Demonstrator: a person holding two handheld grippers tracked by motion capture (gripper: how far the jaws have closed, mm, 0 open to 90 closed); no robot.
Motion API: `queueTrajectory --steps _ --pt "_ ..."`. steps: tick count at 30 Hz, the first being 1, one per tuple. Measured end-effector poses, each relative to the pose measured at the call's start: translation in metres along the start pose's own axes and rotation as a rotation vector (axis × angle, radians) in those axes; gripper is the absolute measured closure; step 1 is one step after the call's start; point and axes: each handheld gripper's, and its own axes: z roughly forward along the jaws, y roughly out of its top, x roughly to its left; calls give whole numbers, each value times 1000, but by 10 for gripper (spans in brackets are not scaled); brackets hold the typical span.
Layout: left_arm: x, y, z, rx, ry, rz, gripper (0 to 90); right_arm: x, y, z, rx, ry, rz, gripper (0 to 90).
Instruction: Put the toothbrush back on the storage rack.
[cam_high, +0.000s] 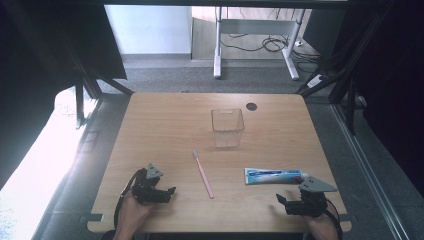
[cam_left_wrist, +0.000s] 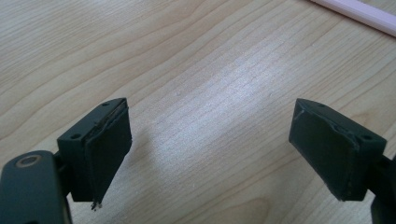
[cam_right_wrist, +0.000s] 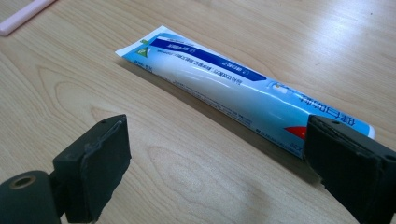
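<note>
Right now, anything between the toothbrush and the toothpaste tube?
Nothing: in the high view, bare wooden table separates the pink toothbrush from the toothpaste tube. The clear cup stands farther back, outside that stretch.

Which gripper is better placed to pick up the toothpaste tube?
Right. The right gripper sits just in front of the toothpaste tube, jaws open. The left gripper is across the table, beyond the pink toothbrush.

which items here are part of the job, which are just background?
In play:
- toothpaste tube, lying flat just ahead of the open right gripper
- pink toothbrush, right of the open left gripper
- probably the clear cup, empty, upright

Background:
- white desk frame and floor cables beyond the table
</note>
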Motion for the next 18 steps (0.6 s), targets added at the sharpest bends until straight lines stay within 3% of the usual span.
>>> queueTrajectory --steps 6,11,18 --pt "-4 3 -3 -1 9 15 179 0 0 1 8 -1 -1 87" --pt "-5 5 -7 -16 -20 14 274 1 -1 0 14 2 1 91" --pt "-7 11 -8 -26 -46 43 368 1 -1 0 14 7 -1 95"
